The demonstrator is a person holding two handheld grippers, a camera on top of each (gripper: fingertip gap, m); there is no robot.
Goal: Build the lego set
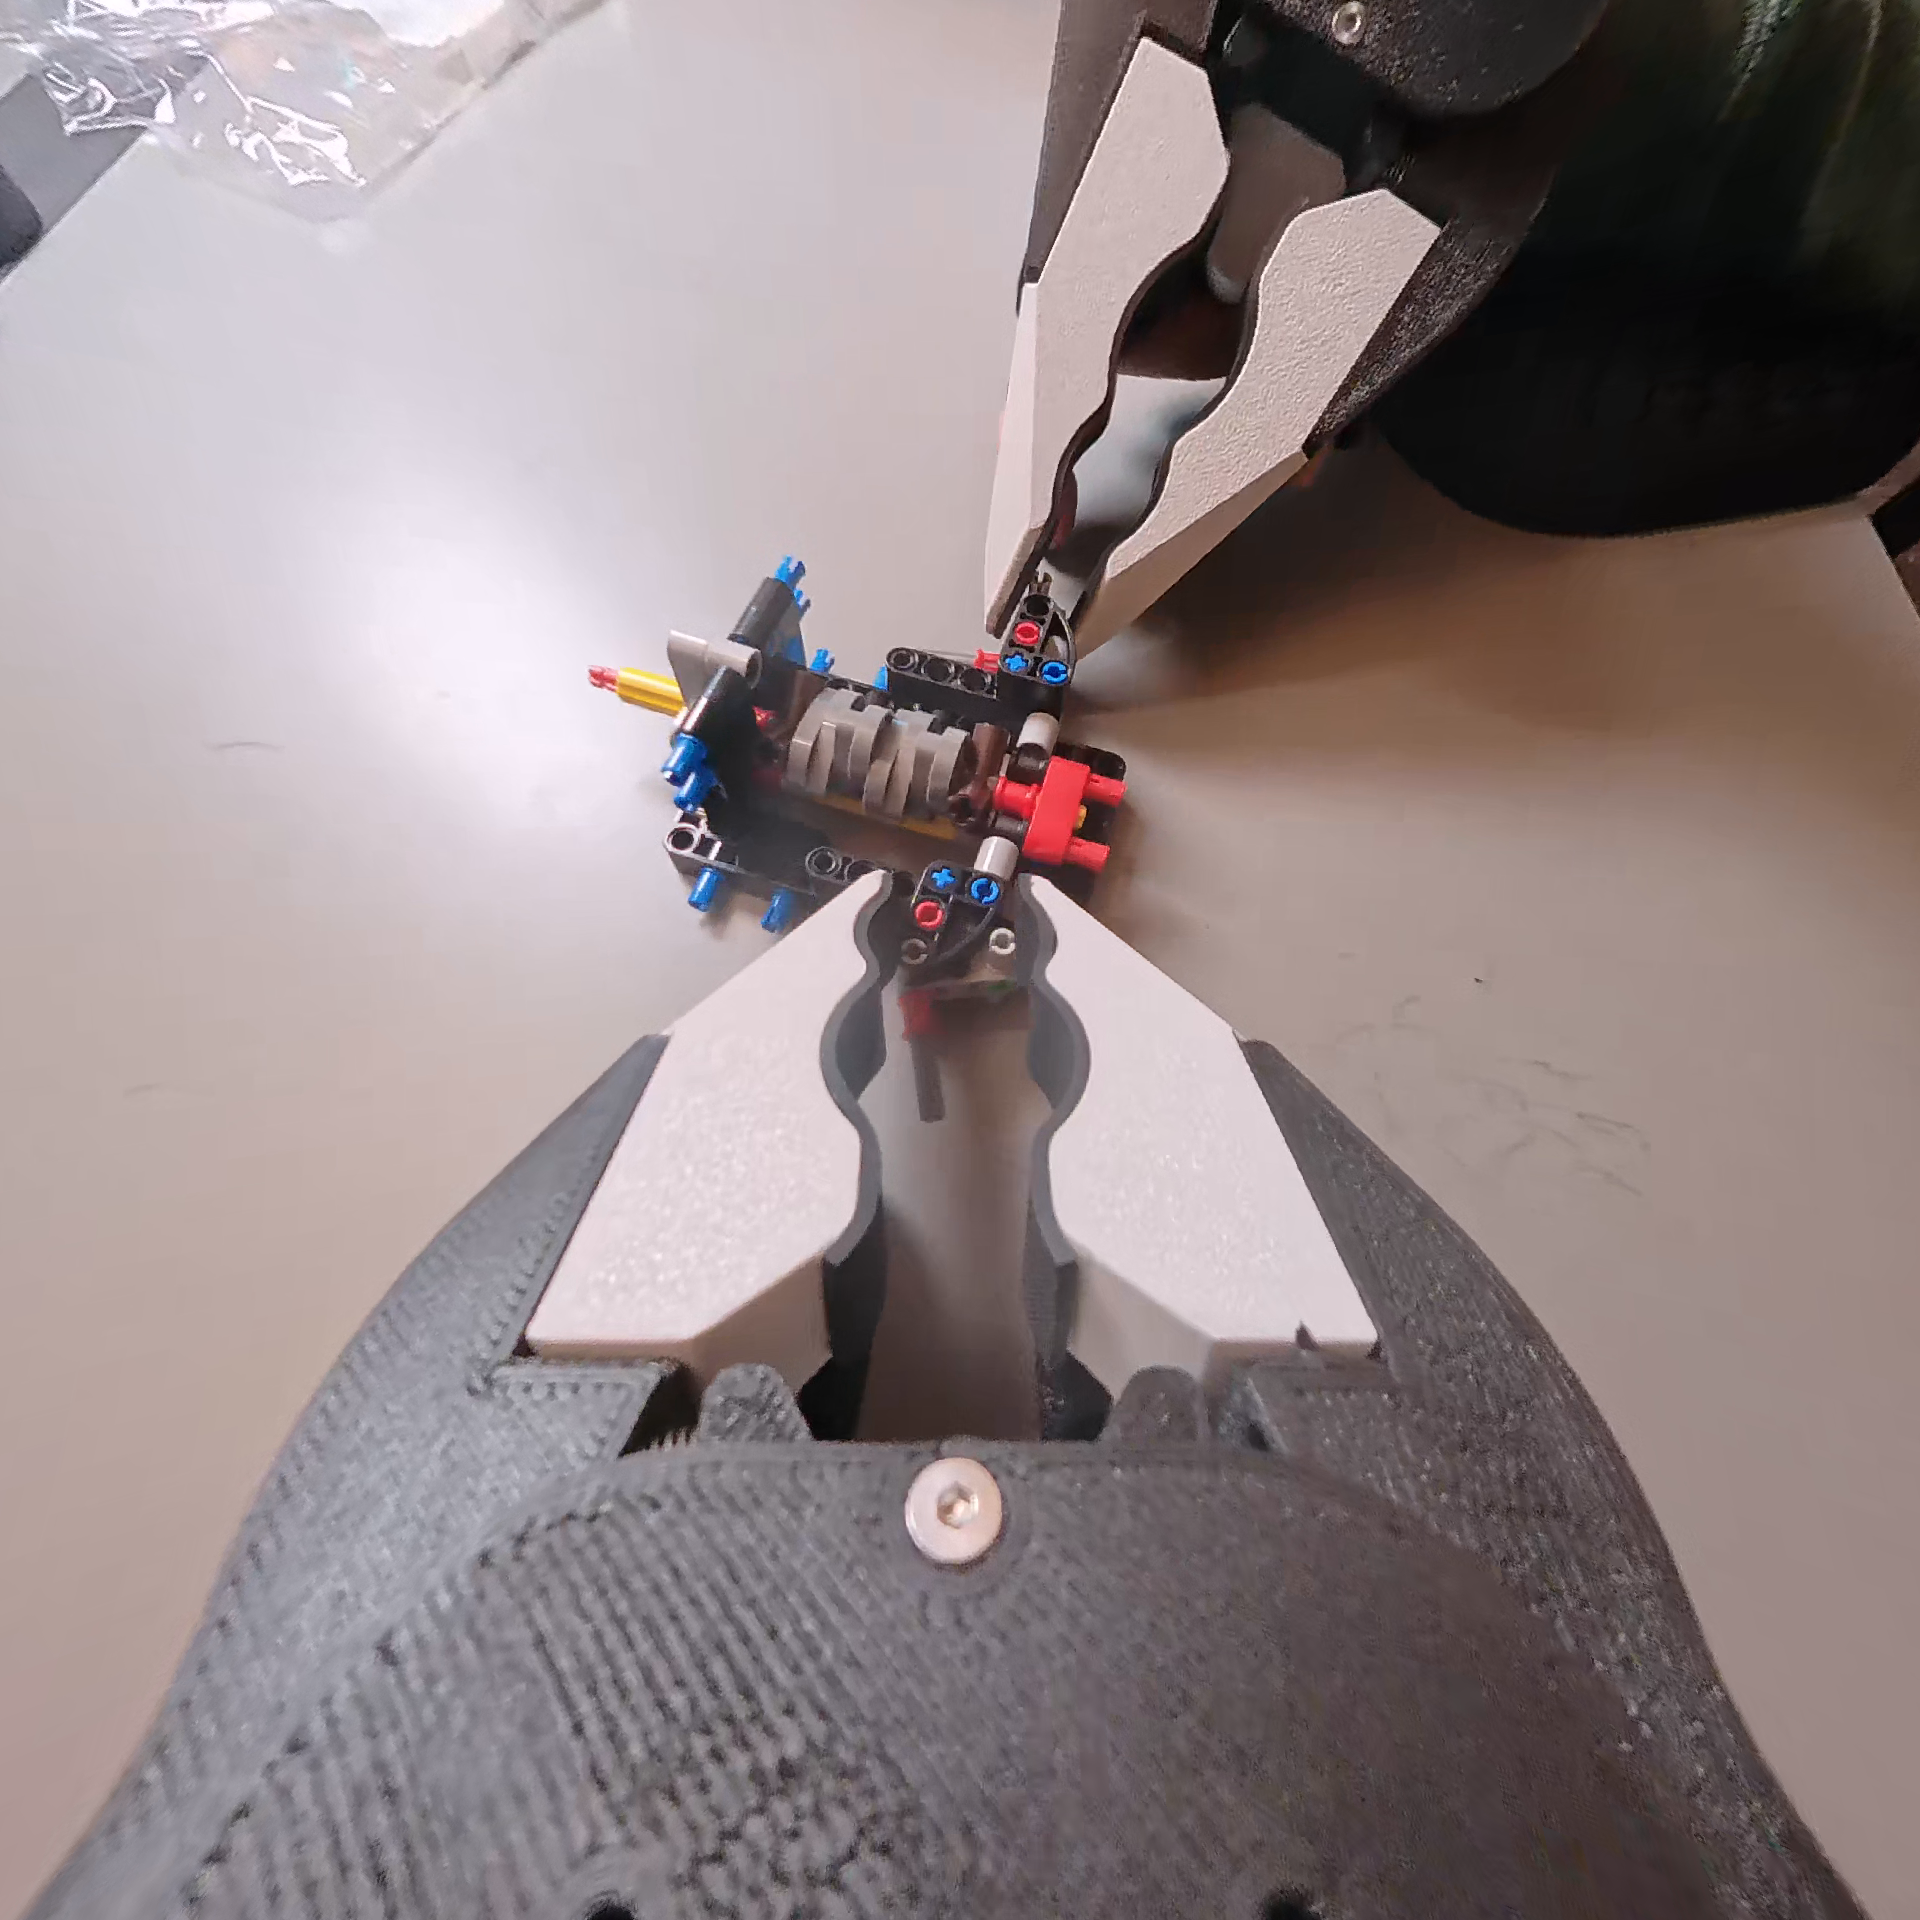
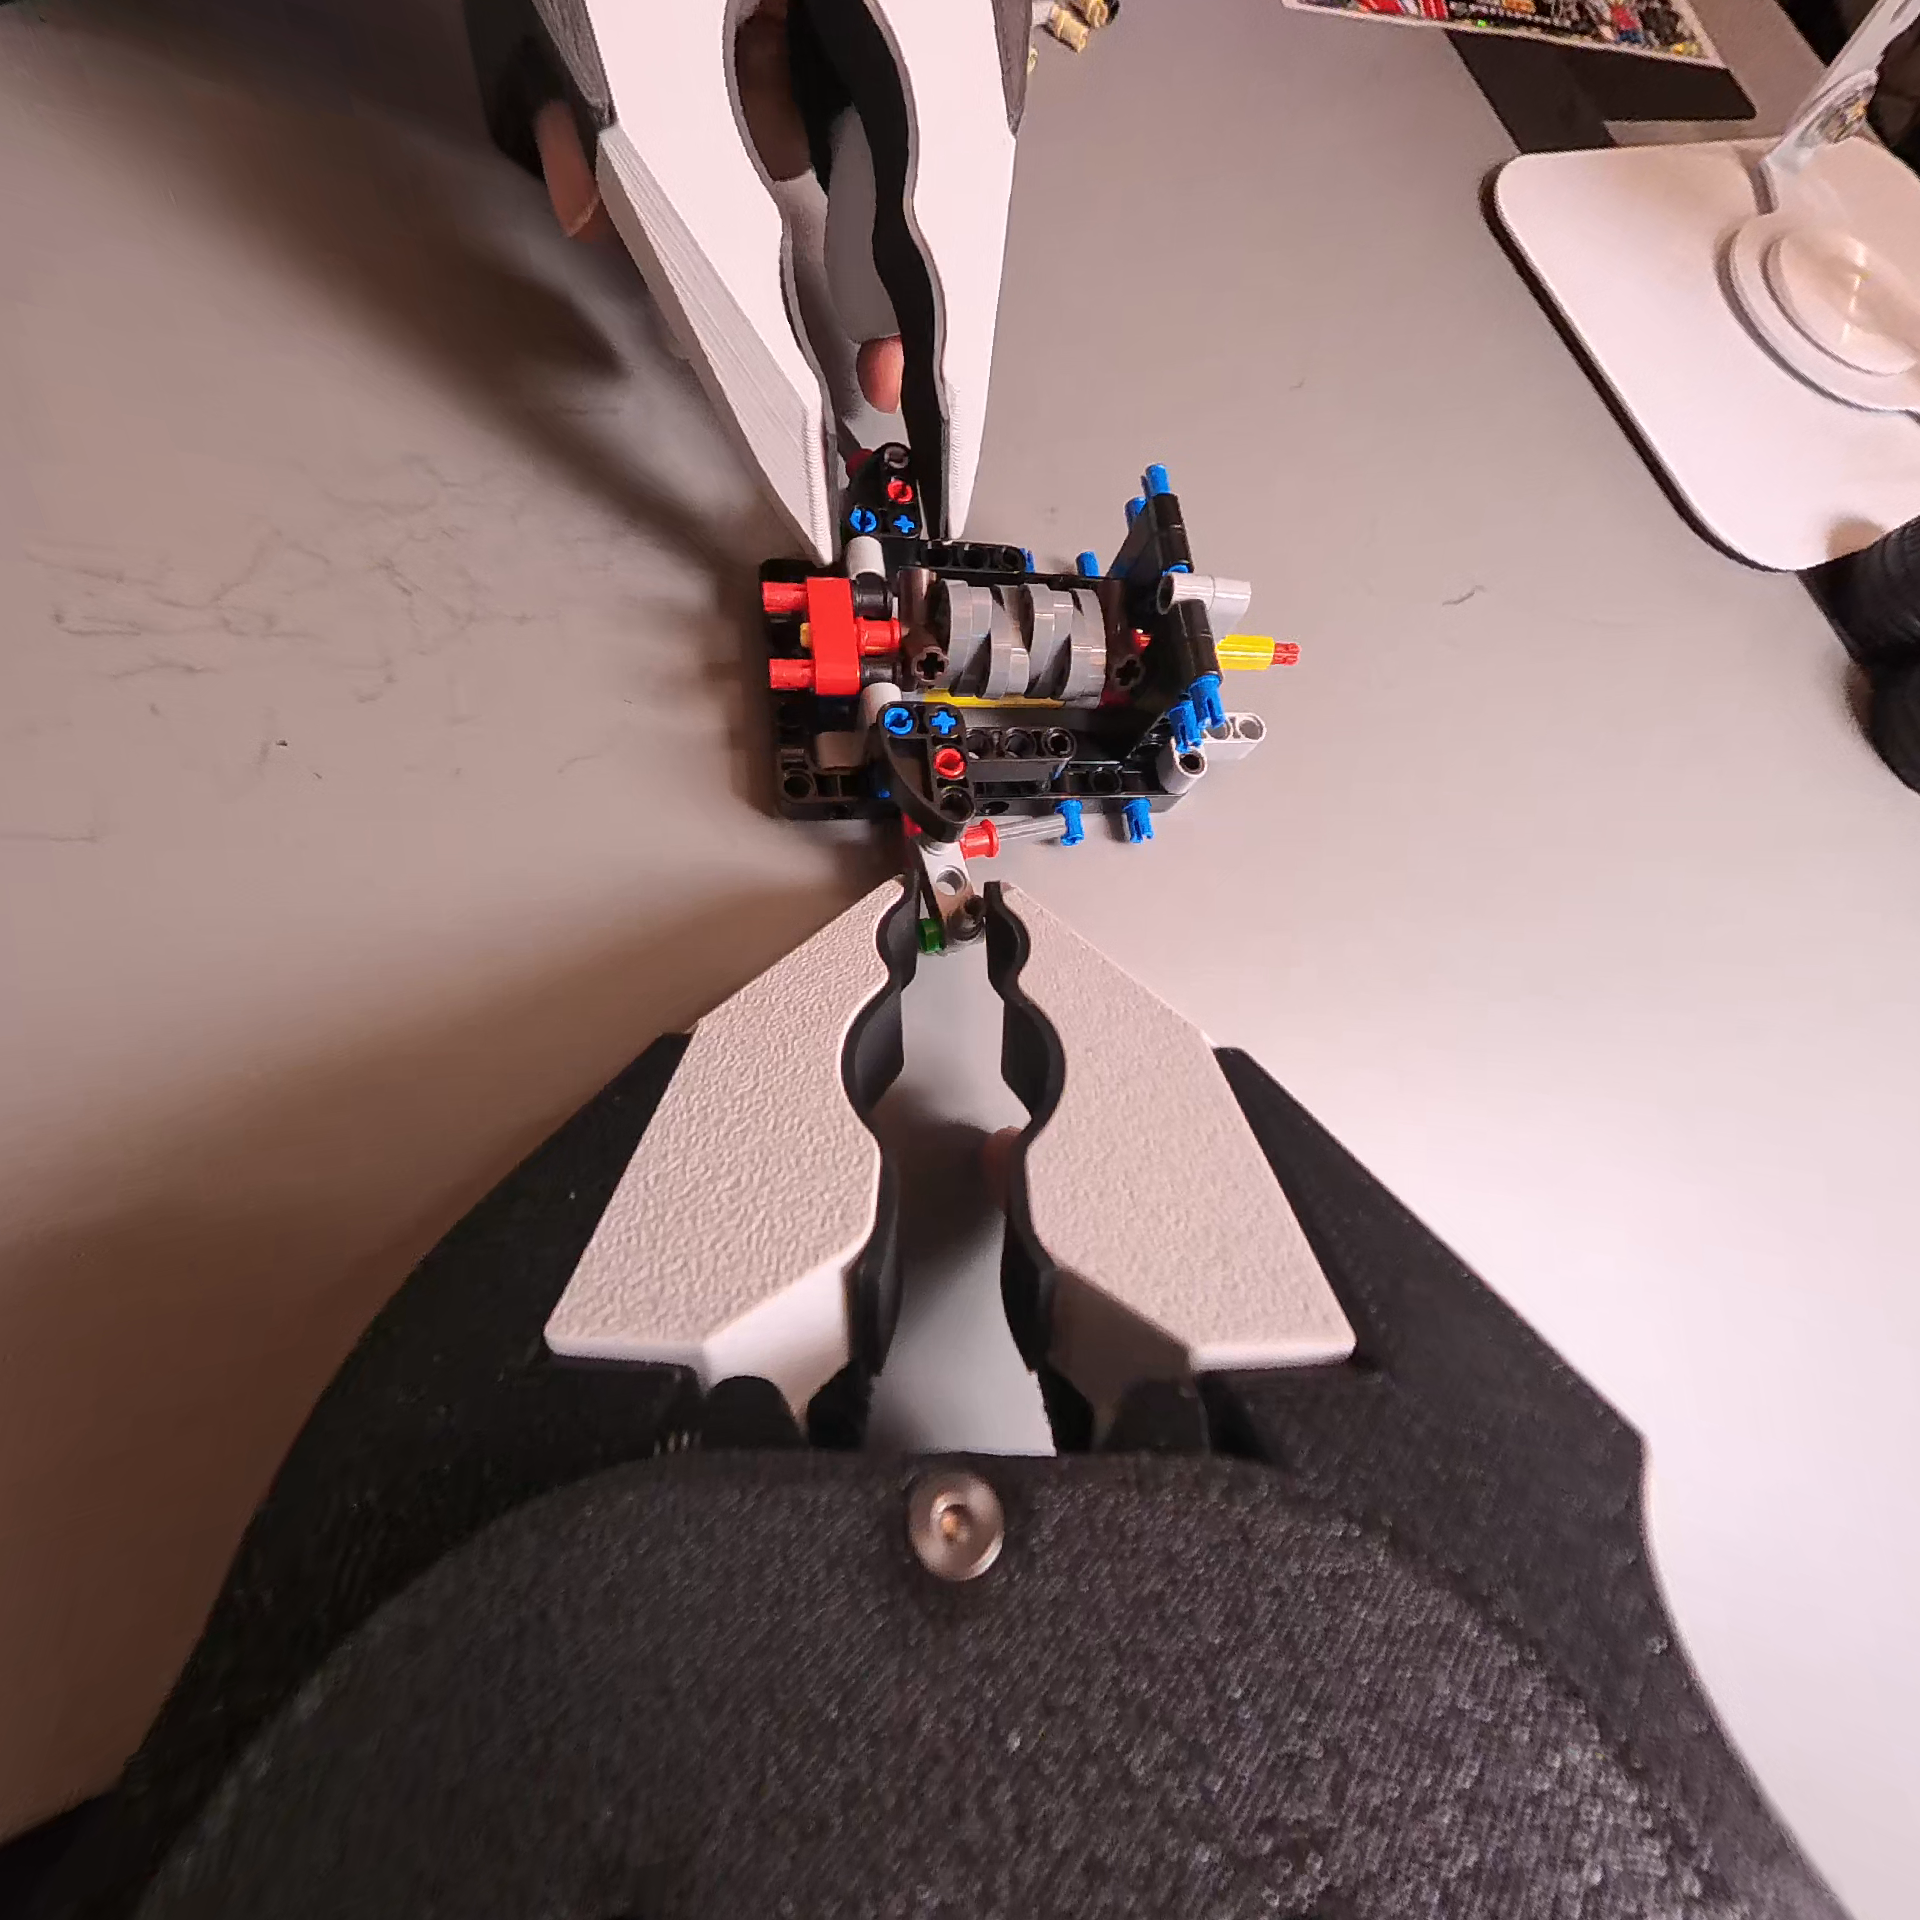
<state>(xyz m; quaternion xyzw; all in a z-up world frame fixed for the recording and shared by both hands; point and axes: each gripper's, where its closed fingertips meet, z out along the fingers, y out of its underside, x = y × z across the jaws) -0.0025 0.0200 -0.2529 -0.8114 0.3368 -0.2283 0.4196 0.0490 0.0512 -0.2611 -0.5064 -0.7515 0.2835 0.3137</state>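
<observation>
Grippers flank the lego assembly (image 2: 987,675) on two opposite sides; bare table (image 2: 312,831) lies beyond its ends.

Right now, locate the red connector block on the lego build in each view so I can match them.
Left wrist view: red block sits right of centre, at the build's right end.
Right wrist view: red block sits left of centre, at the build's left end.
Shared landmark: the grey ribbed cylinder right beside it.

Opposed close wrist views, both facing lego model (image 1: 894,769) (image 2: 997,675)
</observation>
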